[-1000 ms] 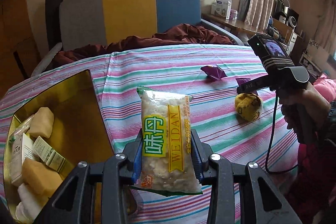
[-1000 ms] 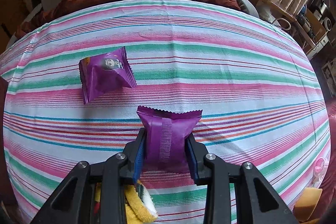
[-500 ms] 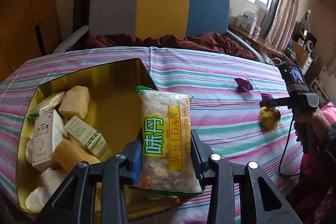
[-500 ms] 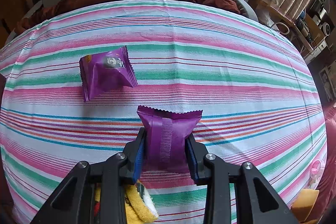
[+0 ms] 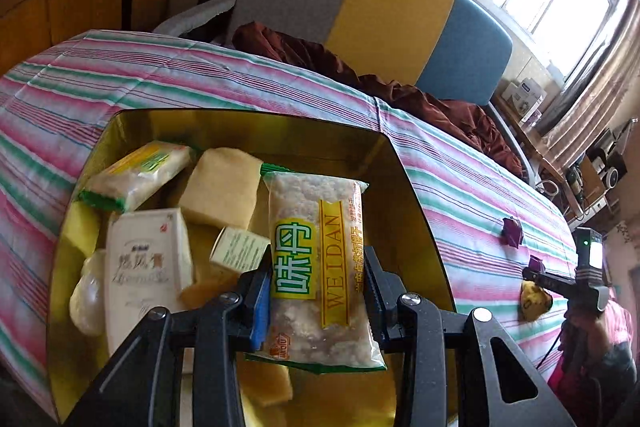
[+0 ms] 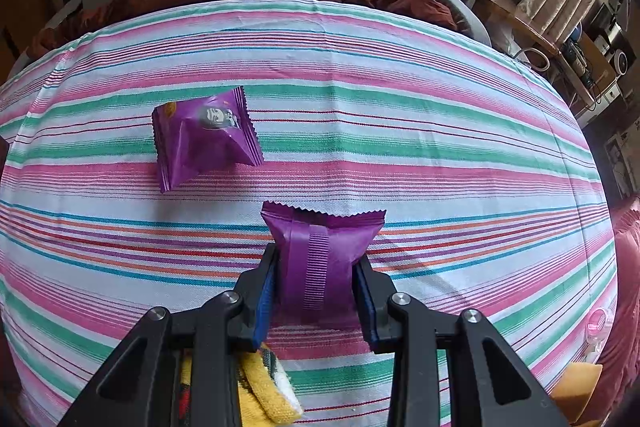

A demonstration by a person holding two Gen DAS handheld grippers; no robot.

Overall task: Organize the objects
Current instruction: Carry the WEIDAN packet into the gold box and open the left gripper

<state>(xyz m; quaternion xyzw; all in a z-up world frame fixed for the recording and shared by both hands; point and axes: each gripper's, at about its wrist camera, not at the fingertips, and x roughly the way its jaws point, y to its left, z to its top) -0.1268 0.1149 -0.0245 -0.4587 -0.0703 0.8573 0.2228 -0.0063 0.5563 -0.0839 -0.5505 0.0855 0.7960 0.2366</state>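
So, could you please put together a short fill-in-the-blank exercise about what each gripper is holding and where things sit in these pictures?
1. The left gripper is shut on a clear snack bag printed with the word ____.
2. That bag hangs over the open ____-coloured metal tin.
3. The right gripper is shut on a small ____ foil packet.
4. A second packet of that colour lies on the ____ tablecloth.

Missing words: WEIDAN; gold; purple; striped
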